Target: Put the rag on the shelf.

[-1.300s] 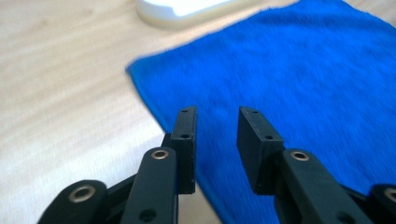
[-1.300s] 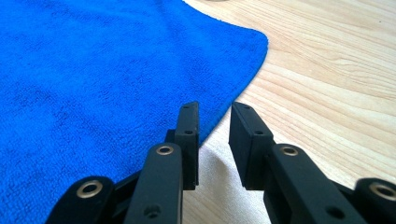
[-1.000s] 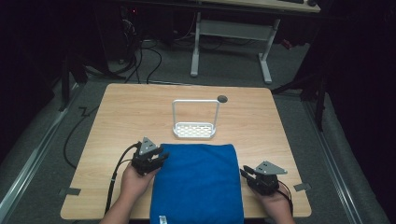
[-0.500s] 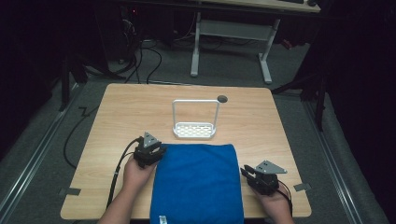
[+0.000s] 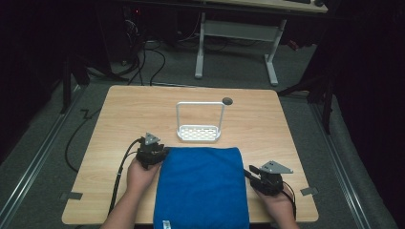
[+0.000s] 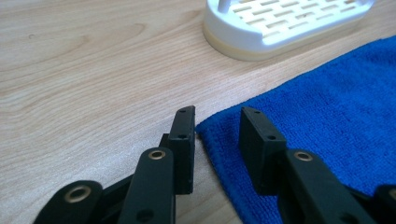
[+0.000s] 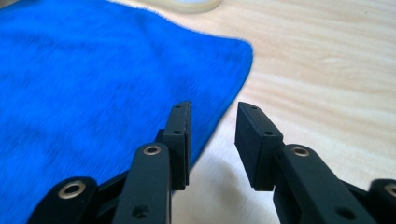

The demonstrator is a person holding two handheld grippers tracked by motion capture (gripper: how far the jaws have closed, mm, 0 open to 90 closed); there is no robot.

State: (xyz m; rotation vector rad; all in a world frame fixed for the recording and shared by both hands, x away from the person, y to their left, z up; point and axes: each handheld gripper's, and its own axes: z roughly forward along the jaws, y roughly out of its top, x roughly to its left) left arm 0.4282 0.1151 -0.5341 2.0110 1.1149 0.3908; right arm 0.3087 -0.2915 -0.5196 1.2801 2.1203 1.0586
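Two grippers, one folded blue terry towel, and it looks like the grab-the-corners step of a fold or a lift. That towel lies flat at the 6 o'clock edge of the light wooden table, with the white slotted plastic rack with a wire hoop handle just beyond it toward 12. In the high view the left gripper sits at the towel's 10 o'clock corner, and in its own view the jaws stand partly apart right astride that corner, pads not pressing on the cloth yet. The right gripper is at the 3 o'clock edge; its jaws have just been opening and now stand about as far apart, with bare wood between them and the towel edge just beside one pad. So nothing's held. My guess for the next move: slide the right one under the hem, then pinch both sides evenly so the layers don't split.
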